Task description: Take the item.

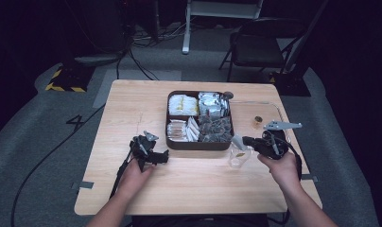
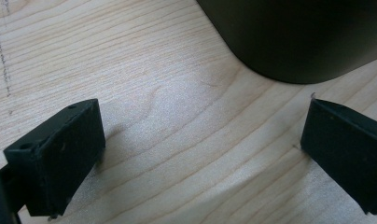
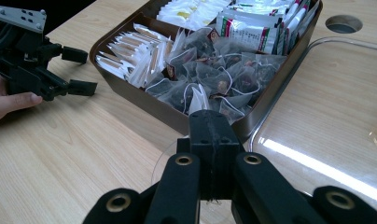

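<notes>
**Inspector A:** Left claw [image 1: 161, 156], lower left of centre in the high view: jaws spread wide, nothing between them, low over the bare desk [image 1: 132, 104], just beside the tray's near corner.

**Inspector B:** Noted. Right claw [image 1: 241, 140], right of centre: jaws pressed together. The right gripper view shows them over the rim of a clear cup [image 1: 238, 156]; whether they pinch that rim, I cannot tell.

**Inspector A:** The tray [image 1: 199, 144]?

**Inspector B:** Dark, four compartments, centre of the frame, stocked with tea bags [image 3: 210, 74] and packets. A clear lid [image 3: 326, 116] lies flat just beside it, on the frame's right.
</notes>
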A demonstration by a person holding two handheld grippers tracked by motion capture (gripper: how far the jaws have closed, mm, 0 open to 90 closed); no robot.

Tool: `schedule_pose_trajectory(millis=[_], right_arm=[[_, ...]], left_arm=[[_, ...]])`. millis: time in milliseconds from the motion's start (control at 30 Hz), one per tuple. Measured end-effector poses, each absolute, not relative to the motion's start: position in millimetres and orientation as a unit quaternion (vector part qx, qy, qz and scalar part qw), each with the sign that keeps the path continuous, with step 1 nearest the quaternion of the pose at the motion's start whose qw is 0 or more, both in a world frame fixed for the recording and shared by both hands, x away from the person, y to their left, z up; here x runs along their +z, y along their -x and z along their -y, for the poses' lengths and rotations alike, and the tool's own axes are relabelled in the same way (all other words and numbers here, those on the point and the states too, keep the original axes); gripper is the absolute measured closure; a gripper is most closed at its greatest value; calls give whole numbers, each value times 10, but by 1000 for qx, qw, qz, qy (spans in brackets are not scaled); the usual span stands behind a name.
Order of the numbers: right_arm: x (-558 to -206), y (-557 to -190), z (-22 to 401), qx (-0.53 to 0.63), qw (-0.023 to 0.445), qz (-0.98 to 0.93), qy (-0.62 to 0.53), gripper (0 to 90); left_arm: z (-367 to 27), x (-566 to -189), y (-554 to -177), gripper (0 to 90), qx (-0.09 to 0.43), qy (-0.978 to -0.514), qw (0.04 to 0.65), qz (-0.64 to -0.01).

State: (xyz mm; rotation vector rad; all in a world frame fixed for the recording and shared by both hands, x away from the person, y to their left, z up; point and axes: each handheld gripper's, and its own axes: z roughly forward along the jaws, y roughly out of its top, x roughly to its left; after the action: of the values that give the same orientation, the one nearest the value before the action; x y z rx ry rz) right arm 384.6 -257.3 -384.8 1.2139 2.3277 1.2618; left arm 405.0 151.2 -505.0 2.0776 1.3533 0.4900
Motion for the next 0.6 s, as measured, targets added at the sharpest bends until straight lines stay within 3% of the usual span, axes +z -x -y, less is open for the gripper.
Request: schedule_pose_trajectory(millis=[167,367,600], right_arm=[[-3902,-3811,2584,426,108,-797,-415,898],[-3947,-3786,2595,424,95,-800,-415,726],[-3918,-3794,2616,425,105,-799,-412,686]], left_arm=[[-1512,-5050,-4050,1,185,-783,302,-511],[-1511,-5050,-4050,1,185,-783,302,-511],[-1511,-5050,-4050,1,185,-783,302,-511]])
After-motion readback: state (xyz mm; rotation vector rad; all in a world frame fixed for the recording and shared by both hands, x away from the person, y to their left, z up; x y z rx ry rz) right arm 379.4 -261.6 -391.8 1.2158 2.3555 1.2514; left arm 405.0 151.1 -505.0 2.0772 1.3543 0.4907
